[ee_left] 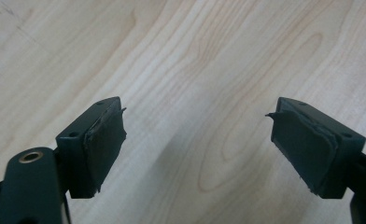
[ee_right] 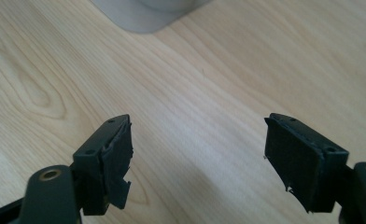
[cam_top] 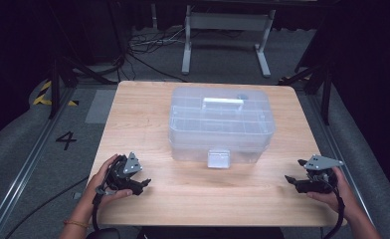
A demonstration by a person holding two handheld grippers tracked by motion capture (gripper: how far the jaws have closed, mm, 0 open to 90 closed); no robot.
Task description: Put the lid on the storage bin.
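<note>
Clear plastic storage box (cam_top: 222, 124), lid shut with its front latch (cam_top: 219, 159) down, sits mid-bench toward the far edge of the wooden bench (cam_top: 148, 107). Left gripper (cam_top: 142, 186) rests near the box's front-left corner, well apart from it, jaws released, nothing between them (bare wood below). Right gripper (cam_top: 293, 172) sits off the box's front-right, jaws likewise spread and empty.

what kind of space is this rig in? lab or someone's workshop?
Most likely a lab recording cell. A bare wooden table stands between dark curtains, metal floor rails run alongside it with hazard tape and a painted 4, and loose cables lie beneath a desk frame behind. A clear plastic box sits on the table.
</note>
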